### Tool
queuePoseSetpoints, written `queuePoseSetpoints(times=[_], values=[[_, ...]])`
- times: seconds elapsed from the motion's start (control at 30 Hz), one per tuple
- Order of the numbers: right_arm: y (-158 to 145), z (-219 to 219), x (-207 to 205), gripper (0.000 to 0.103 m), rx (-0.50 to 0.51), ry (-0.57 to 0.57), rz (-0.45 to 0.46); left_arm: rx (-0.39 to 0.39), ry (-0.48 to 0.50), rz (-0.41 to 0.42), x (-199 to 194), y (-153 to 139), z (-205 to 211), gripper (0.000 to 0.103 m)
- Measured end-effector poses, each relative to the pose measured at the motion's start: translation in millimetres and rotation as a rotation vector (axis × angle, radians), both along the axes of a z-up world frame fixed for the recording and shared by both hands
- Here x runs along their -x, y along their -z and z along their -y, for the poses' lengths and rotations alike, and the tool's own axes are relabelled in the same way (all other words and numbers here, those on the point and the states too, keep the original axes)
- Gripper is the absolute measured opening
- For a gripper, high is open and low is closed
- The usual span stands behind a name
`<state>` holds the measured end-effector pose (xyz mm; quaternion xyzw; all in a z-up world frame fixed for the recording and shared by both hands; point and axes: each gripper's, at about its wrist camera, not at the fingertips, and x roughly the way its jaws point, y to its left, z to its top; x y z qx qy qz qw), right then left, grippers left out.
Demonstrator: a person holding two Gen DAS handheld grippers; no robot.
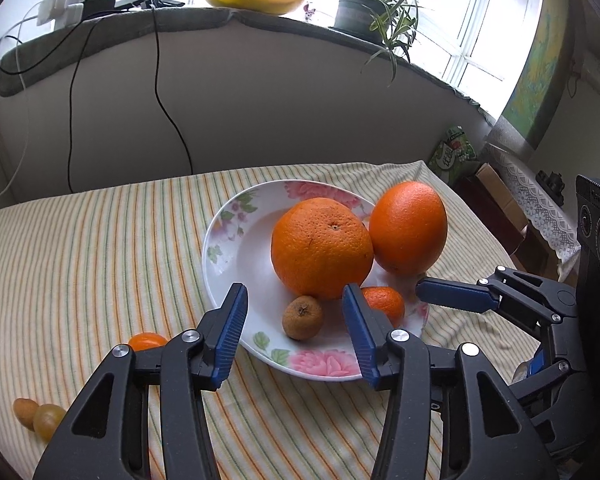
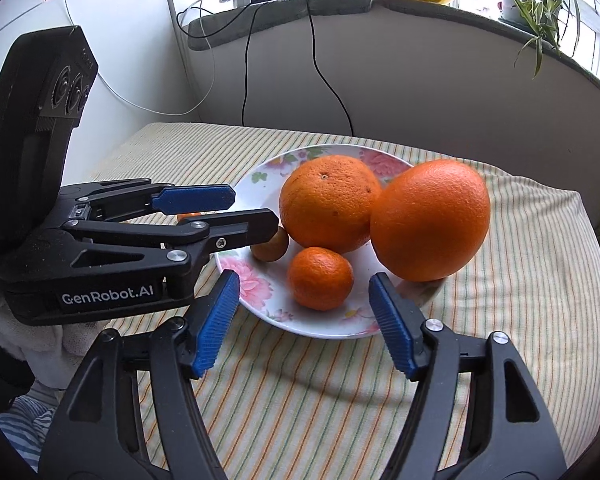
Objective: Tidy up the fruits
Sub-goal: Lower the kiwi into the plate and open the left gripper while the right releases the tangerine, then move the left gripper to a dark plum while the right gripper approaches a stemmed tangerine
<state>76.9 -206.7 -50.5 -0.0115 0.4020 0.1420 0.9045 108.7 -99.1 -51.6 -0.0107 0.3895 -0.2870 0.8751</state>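
Floral plate (image 1: pixel 228 240) sits on striped tablecloth (image 1: pixel 100 240), toward the table's far right part. On it: big rough-skinned orange (image 1: pixel 322 248) near plate centre, touching a smoother oval orange (image 1: pixel 408 228) at plate's right rim; small mandarin (image 2: pixel 320 278) and brown shrivelled fruit (image 1: pixel 302 317) lie at plate's near rim, in front of the big orange.

Left gripper (image 1: pixel 296 328): jaws wide, holding nothing. It hangs over plate's near rim w/ the brown fruit right between the pads, not touching either; mandarin sits just behind the right pad, partly hidden.

Right gripper (image 2: pixel 304 320): jaws wide too, empty. Mandarin lies just beyond the gap btwn the tips, roughly centred, apart from both; oval orange is just past the right tip.

Off the plate, near table's left edge: a small orange fruit (image 1: pixel 146 340) beside the left gripper's finger, plus a brown one (image 1: pixel 24 410) touching a yellowish one (image 1: pixel 48 420) at near-left corner.
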Motion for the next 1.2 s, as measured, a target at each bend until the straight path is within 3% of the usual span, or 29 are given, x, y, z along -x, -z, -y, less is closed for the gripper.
queuePoseSetpoints(times=[0.47,1.0,1.2], values=[[-14.7,-6.5,18.0,0.07,-0.018,-0.021,0.036,0.023,-0.073,0.042,16.6,-18.5,-40.5,0.048],[-16.6,-48.0,28.7,0.07,-0.057,-0.141,0.016,0.034,-0.309,0.041,49.4,-13.0,-162.1,0.048],[-9.1,-67.7,22.9,0.059,-0.084,-0.198,-0.031,0.055,-0.314,0.011,68.5,-0.7,-174.6,0.046]])
